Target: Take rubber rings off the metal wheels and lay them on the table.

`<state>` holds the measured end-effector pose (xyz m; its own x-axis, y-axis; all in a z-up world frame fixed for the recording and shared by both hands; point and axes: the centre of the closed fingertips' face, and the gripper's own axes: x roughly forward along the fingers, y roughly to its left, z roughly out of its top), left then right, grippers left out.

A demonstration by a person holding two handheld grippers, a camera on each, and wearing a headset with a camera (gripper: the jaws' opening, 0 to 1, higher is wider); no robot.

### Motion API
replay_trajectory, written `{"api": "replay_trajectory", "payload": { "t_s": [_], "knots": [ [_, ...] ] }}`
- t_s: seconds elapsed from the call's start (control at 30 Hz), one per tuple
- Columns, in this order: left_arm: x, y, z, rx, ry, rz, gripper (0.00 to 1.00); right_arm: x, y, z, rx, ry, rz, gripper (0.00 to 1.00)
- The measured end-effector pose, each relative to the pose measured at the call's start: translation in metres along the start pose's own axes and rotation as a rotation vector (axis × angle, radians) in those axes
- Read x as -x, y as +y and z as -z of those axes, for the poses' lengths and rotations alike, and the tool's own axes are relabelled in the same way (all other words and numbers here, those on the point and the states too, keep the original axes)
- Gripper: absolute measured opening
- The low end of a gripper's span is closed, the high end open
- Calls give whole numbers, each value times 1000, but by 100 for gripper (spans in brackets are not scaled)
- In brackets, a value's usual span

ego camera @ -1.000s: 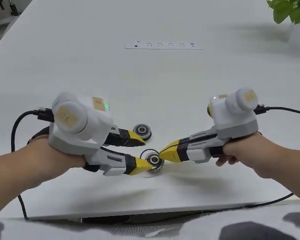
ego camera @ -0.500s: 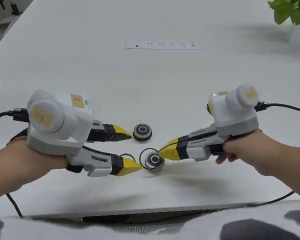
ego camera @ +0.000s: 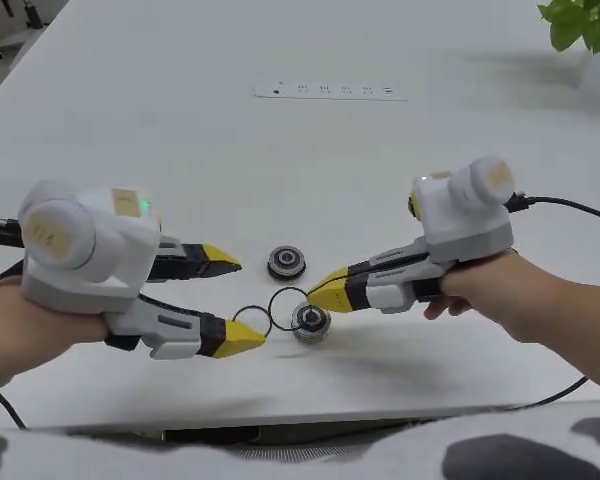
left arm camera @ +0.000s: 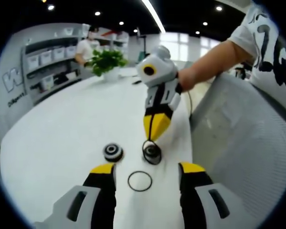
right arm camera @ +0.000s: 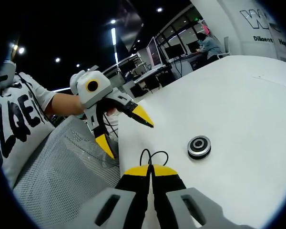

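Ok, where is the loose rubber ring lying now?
In the left gripper view, the loose ring lies flat on the table between the open jaws of the left gripper, just before the nearer wheel.

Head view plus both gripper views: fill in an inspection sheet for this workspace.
Surface: white table.
Job's things: black-rimmed metal wheel; silvery metal wheel nearer; thin black rubber ring lying loose; second rubber ring pinched by the silvery wheel.
Clutter: white power strip, far side.
Grippers: left tongs open, flanking the loose ring; right tongs shut on the second ring.
Cables: black cables trail from both grippers.
Surroundings: green potted plant, far right.
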<state>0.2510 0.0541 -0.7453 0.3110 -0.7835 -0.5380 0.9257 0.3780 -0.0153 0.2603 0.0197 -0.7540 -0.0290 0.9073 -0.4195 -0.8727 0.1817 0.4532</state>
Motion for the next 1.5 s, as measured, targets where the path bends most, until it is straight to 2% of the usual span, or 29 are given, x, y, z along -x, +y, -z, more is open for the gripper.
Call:
{"api": "replay_trajectory", "payload": {
  "t_s": [0.63, 1.33, 1.5],
  "knots": [
    [18, 8, 15, -15, 31, -45, 60, -17, 3, -7, 18, 25, -23, 0],
    [30, 16, 20, -2, 35, -87, 62, -40, -3, -2, 26, 67, -17, 0],
    [33, 19, 21, 2, 37, -95, 62, -42, -9, 1, 24, 82, -10, 0]
  ]
}}
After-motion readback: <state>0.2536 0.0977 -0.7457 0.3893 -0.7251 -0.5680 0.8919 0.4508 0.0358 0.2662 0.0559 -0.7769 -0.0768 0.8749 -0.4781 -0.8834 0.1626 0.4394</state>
